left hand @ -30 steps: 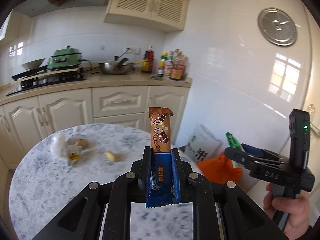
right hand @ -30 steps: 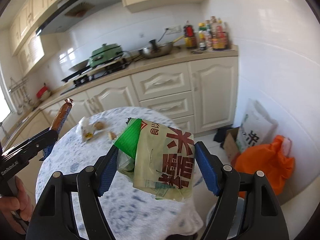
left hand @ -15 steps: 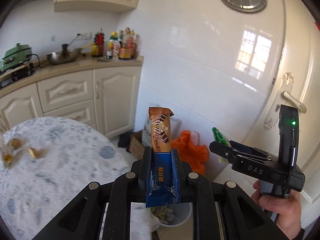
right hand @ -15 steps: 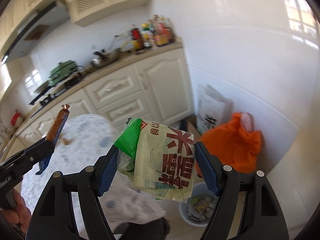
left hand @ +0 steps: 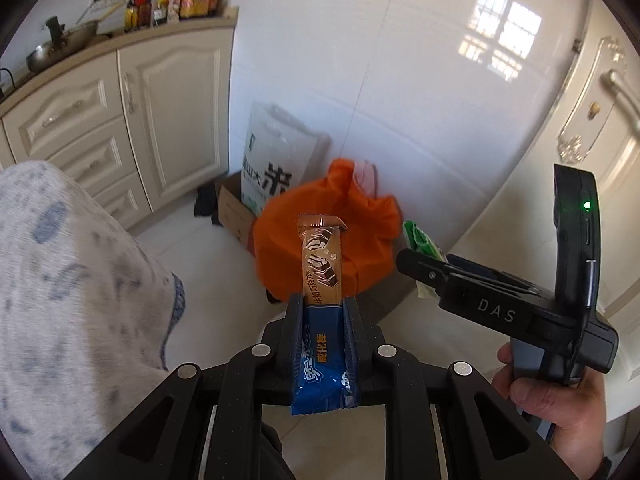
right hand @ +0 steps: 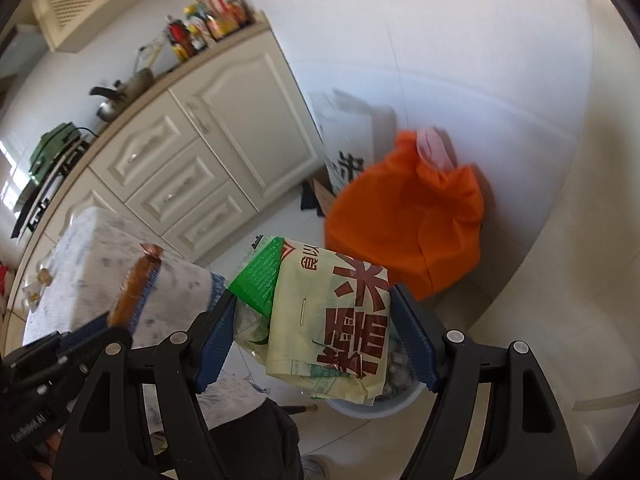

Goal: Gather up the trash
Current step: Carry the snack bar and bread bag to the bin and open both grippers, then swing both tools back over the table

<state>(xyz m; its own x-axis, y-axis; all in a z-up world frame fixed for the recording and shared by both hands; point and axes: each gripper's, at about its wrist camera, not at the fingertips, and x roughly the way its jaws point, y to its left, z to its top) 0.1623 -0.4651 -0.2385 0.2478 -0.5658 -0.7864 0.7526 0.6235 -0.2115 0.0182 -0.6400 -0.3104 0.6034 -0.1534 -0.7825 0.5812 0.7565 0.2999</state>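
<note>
A white-tiled kitchen with cream cabinets [left hand: 168, 120] and a pale floor. Above the floor, in front of the orange bag [left hand: 332, 240] against the wall, the left gripper [left hand: 323, 320] is clamped tight on a brown-and-blue snack bar wrapper [left hand: 322, 300] standing upright between its pads. Just right of the bag, the right gripper [right hand: 312, 332] holds a crumpled pale-yellow and green packet [right hand: 320, 312] between wide-set jaws, above a small waste bin [right hand: 384, 404]. A cloth-covered table [left hand: 60, 300] lies left of the bag.
</note>
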